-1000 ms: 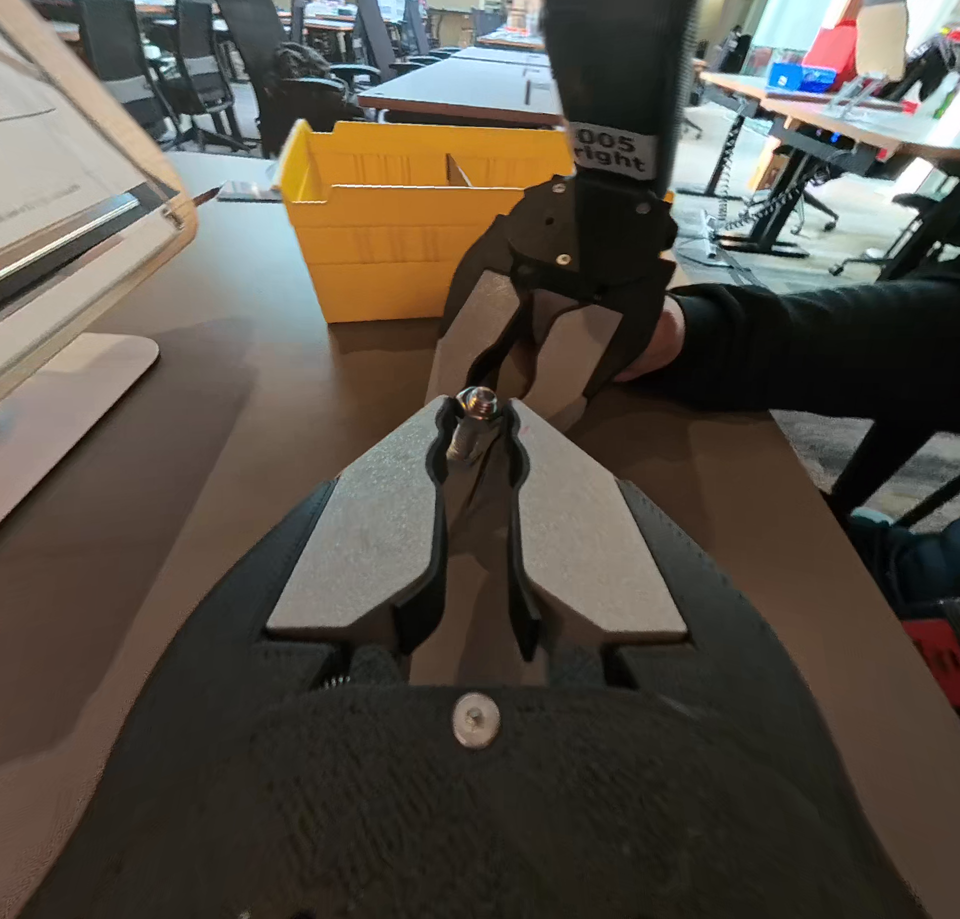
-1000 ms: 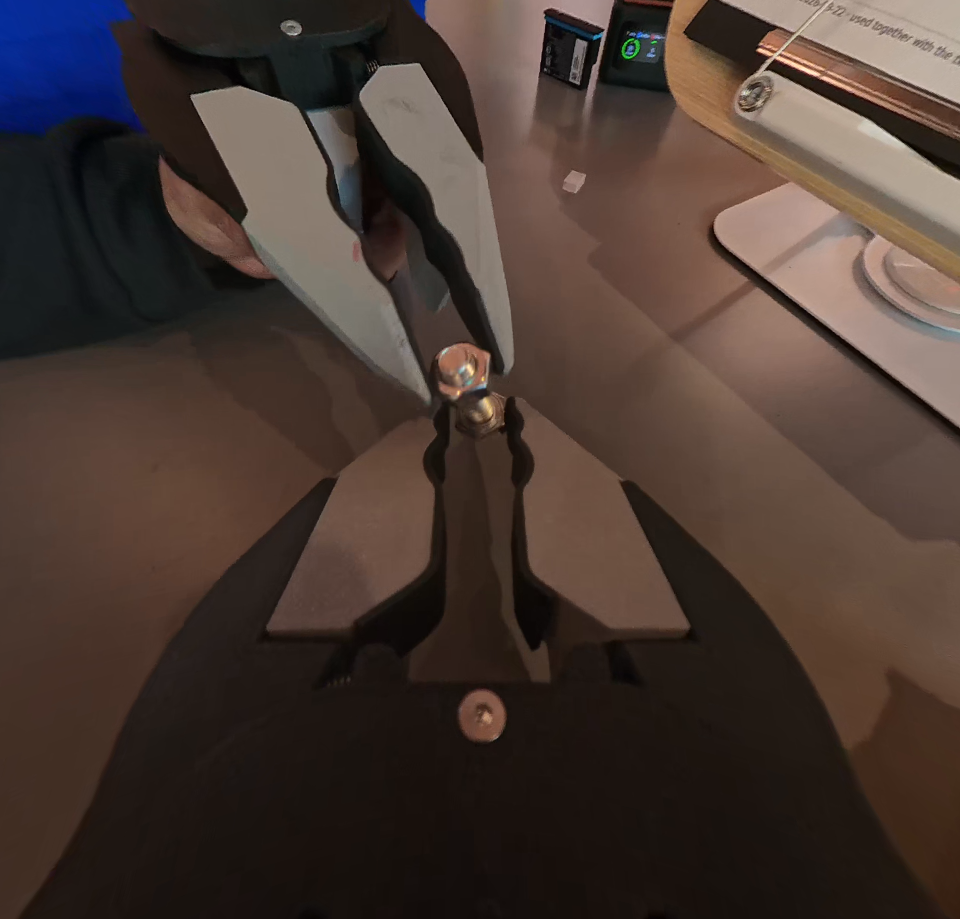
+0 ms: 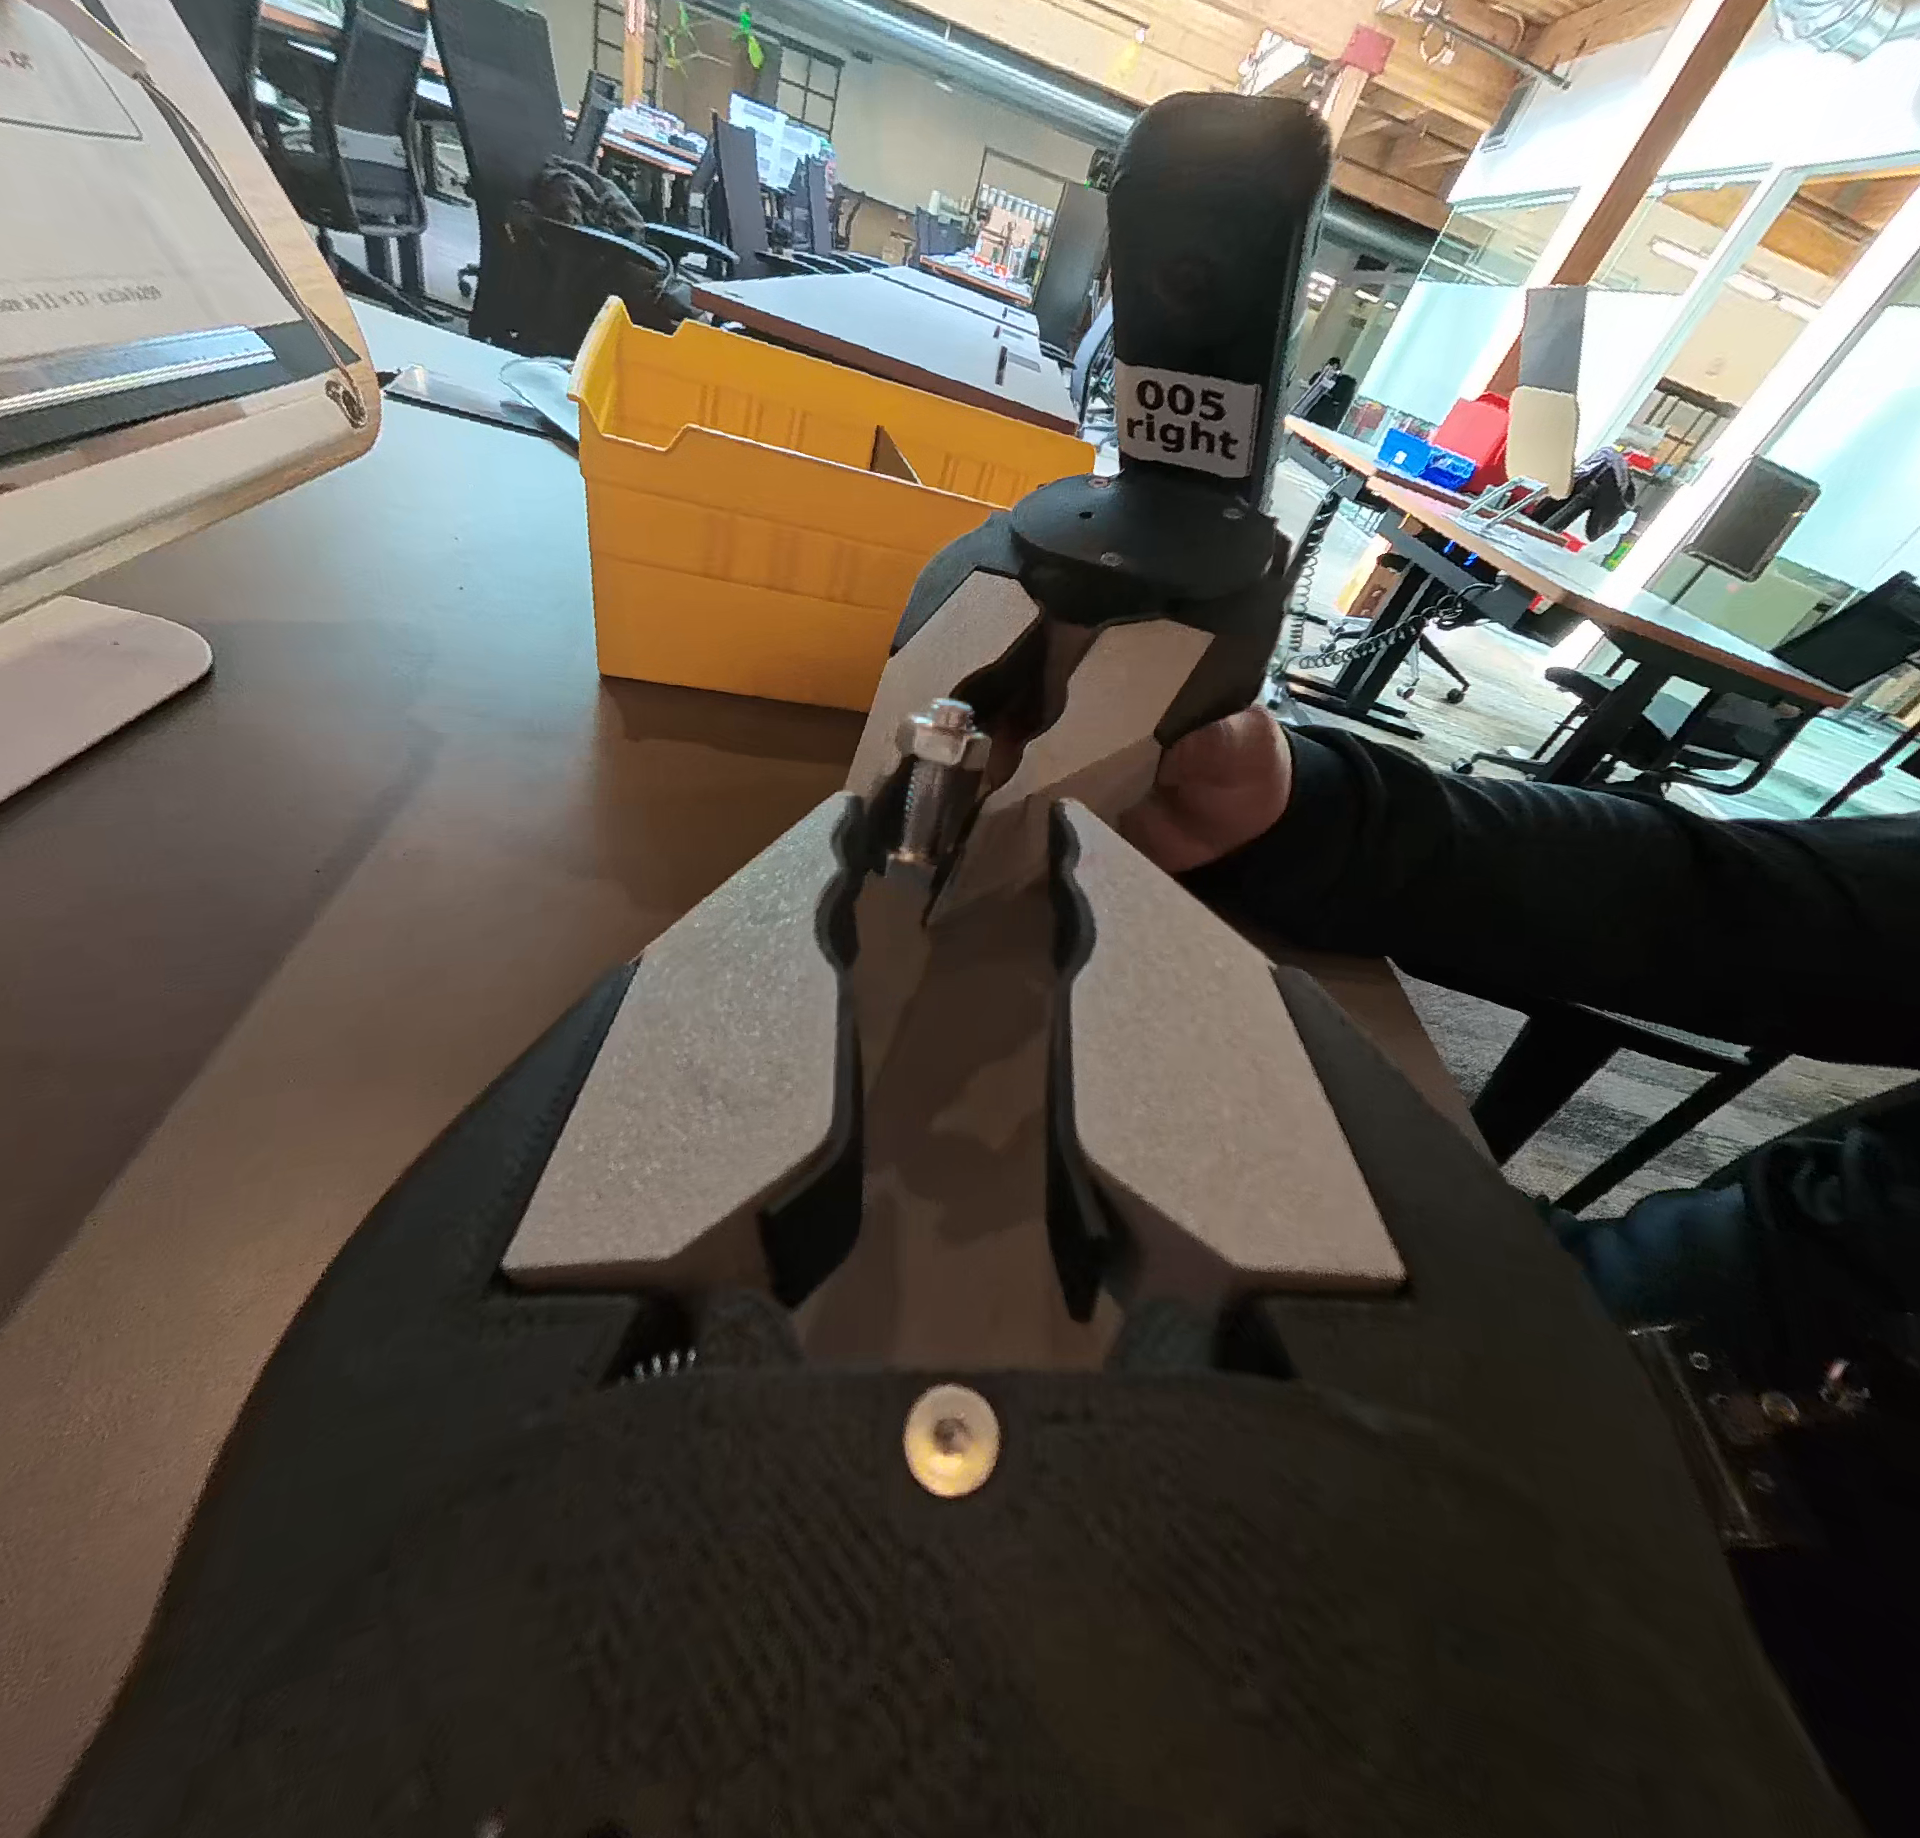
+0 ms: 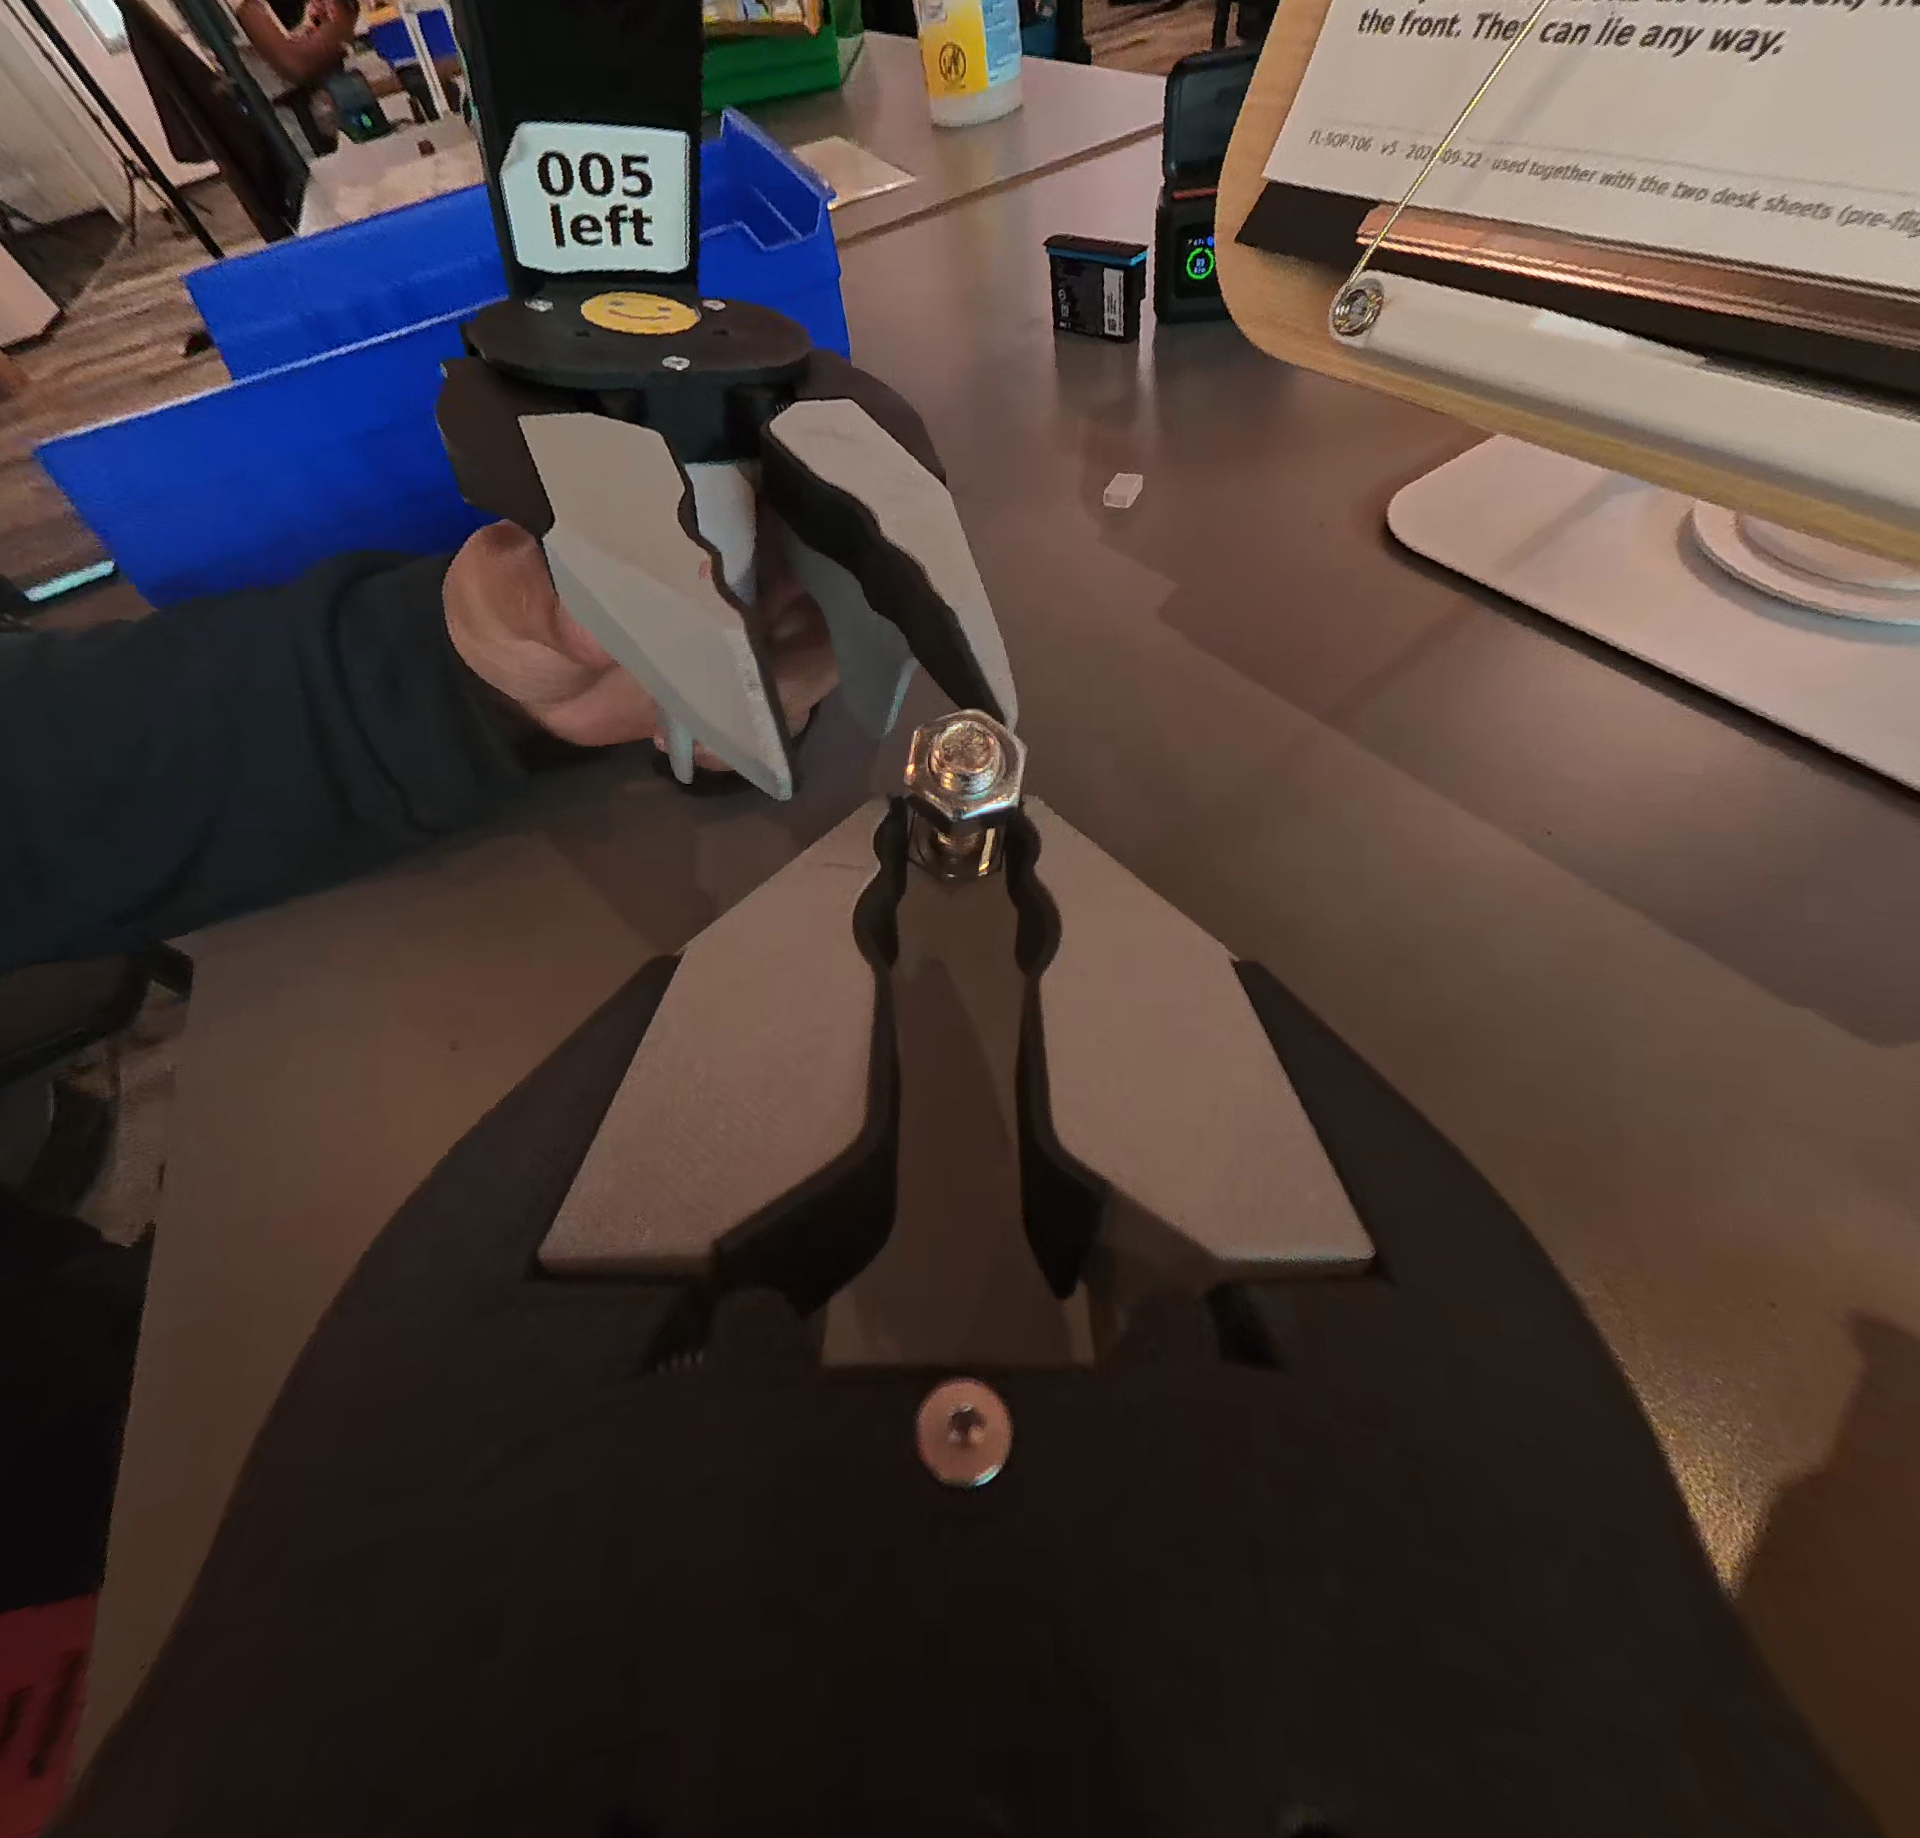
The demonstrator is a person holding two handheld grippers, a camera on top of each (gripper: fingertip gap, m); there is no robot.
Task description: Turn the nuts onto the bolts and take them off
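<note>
One bolt (image 4: 961, 832) with one nut (image 4: 964, 770) on it stands up, pinched in the right gripper (image 4: 956, 853). The left gripper (image 3: 951, 853) is spread apart, holding nothing. Two bins sit farther back on the counter (image 4: 1299, 749): one blue bin (image 4: 312, 417), one yellow bin (image 3: 769, 541).

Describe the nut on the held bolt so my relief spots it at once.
On the brown table, between the blue bin and the paper stand, the right gripper pinches a bolt. The nut is the bright hex on the bolt's far end, beyond the fingertips, with the bolt's round tip showing in its middle.
</note>
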